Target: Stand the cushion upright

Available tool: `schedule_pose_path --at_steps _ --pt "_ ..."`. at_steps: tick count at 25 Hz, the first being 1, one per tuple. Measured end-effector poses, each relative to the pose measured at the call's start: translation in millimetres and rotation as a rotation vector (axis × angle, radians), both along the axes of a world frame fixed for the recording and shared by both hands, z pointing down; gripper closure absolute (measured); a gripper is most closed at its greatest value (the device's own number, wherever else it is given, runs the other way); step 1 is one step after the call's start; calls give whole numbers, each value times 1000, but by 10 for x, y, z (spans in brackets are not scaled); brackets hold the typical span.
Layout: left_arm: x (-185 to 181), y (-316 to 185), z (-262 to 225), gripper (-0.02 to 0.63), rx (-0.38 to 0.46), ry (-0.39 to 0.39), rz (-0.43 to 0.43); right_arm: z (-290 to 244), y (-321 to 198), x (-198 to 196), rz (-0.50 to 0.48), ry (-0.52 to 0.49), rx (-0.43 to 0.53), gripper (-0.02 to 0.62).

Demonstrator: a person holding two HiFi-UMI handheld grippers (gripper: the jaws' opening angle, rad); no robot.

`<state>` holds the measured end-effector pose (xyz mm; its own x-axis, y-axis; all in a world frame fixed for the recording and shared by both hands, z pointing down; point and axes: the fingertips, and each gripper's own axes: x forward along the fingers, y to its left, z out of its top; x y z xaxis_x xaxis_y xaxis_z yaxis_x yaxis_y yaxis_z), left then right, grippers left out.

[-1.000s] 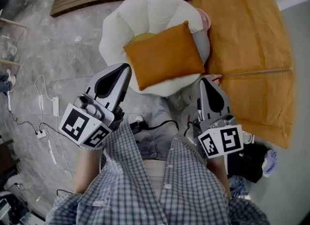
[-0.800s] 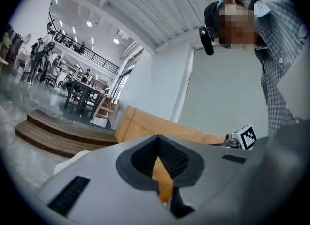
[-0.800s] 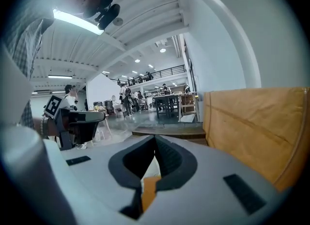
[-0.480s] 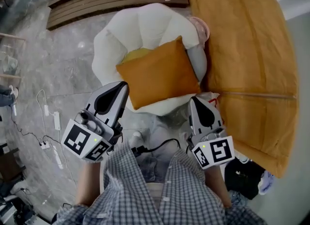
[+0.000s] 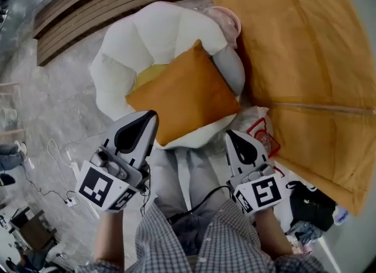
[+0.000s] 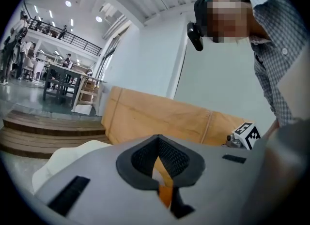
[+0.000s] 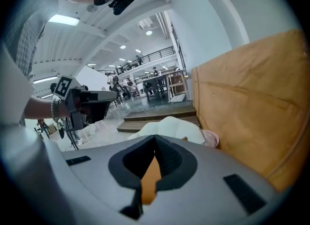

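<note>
Square orange fabric cushion lying on a white puffy armchair, left gripper at its 7 o'clock, right gripper at 5 o'clock, both jaws closed, empty.

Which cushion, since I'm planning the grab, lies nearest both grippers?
The orange cushion on top of the white seat; the yellow cushion peeks out beneath it, farther away.

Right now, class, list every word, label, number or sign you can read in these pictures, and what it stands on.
None can be read.
Red print on the white bag: too blurred to read.
Left marker cube and right marker cube: black-and-white square patterns, no letters.
</note>
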<state>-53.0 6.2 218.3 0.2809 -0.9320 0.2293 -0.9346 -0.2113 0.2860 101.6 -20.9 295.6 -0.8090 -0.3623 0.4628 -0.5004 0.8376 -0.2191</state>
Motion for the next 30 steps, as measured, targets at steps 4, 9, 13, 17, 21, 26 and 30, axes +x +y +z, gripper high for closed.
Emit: schedule_pose_path --at_steps 4,9,13,17,21,26,30 --pt "21 -288 393 598 -39 -4 87 450 -103 127 98 50 -21 589" --pt "10 -742 936 598 -91 27 159 1129 -314 390 292 87 -106 589" --pt "-25 -1072 1321 598 -141 4 224 1585 -364 492 449 77 -168 588" --pt "-14 -1373 1735 595 -200 -46 306 1979 -429 559 565 80 -203 588" --pt "-8 -1664 2128 593 -259 -51 347 2325 -529 635 643 63 -265 581" --pt "88 -1947 2562 528 -321 -67 413 2683 -602 774 728 75 -323 522" --pt "63 -2197 2826 508 -352 -56 389 2955 -641 891 803 85 -380 463"
